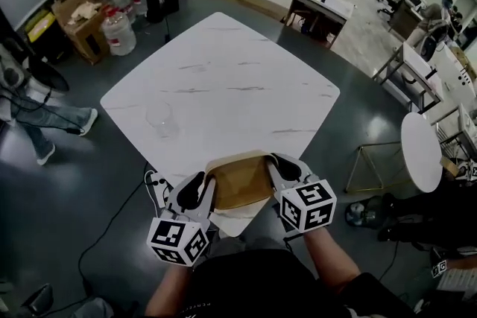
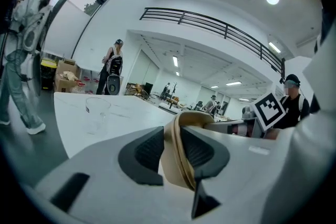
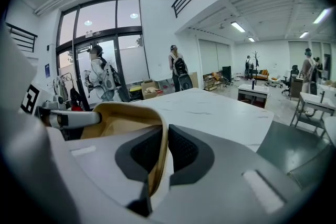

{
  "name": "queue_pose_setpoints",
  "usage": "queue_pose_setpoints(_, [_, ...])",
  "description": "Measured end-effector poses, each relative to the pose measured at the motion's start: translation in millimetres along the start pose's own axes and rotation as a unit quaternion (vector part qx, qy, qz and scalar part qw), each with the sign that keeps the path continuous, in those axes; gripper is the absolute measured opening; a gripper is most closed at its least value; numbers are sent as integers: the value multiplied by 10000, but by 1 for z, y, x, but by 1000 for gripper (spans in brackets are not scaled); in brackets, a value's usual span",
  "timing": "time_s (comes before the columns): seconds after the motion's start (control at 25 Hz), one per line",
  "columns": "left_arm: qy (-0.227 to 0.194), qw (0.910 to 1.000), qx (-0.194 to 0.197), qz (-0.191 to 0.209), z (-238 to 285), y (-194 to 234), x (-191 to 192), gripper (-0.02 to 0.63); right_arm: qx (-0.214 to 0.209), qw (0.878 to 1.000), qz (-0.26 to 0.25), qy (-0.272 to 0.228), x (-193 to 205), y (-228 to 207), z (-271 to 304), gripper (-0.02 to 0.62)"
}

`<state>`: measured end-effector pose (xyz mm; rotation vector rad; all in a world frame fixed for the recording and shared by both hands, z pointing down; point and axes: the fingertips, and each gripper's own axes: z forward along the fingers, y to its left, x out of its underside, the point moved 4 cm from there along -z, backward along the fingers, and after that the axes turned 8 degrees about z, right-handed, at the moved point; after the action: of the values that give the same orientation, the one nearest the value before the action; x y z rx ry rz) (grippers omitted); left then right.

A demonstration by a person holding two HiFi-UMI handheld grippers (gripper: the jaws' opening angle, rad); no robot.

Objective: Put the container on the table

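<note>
Head view. Looks steeply down on a white marble-patterned table [image 1: 223, 78] with a shallow tan container [image 1: 240, 179] at its near corner, partly over the tabletop. Cannot tell whether resting or just above. Shows the left gripper [image 1: 200, 194] clamped on the container's left rim and the right gripper [image 1: 282, 173] clamped on its right rim, 1 on each side, level. Also shows a clear glass [image 1: 162, 119] standing on the table, well apart from the container.

Left gripper view. Looks along the left gripper [image 2: 172, 148], jaws narrow and pressed on the container [image 2: 191, 118] wall, which curls and folds between the dark pads. Beyond, the glass [image 2: 97, 112] and the table [image 2: 131, 113].

Right gripper view. Looks along the right gripper [image 3: 164, 150], jaws almost together, pinching a thin edge of the container [image 3: 121, 115]. Beyond, open table [image 3: 220, 113].

Handling, as a judgement: probably light and thin-walled, like moulded paper or card. Soft enough to bend under the pads, so likely to crumple or sag rather than break. Not slippery against ribbed pads. Best taken on 2 opposite rims, as here, squeezed gently and kept level while lowered flat.
</note>
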<state>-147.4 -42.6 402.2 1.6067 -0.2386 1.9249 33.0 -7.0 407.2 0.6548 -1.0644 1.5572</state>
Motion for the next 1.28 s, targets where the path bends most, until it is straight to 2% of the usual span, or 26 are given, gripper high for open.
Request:
queue_pose_setpoints(0.2, [20,9999,90,41,11,9,-5,89,86,10000,0,15,-7,-3,10,21])
queue_pose_setpoints(0.44, [-16,10000,8,65,35,13,-15,91,-1,9999,-135,-46,-28,-20,27,21])
queue_pose_setpoints(0.64, [-88,9994,-326,108,69,20,-30,91,-313,9994,-141,-18,-49,-46,58,20])
queue_pose_setpoints(0.88, [-116,9974,-705,-19,119,21,-39,91,-622,9975,-275,191,-78,-88,94,20])
queue_pose_setpoints(1.28, [-56,9916,-1277,-200,176,40,-37,91,-1123,9911,-502,509,-99,-127,157,20])
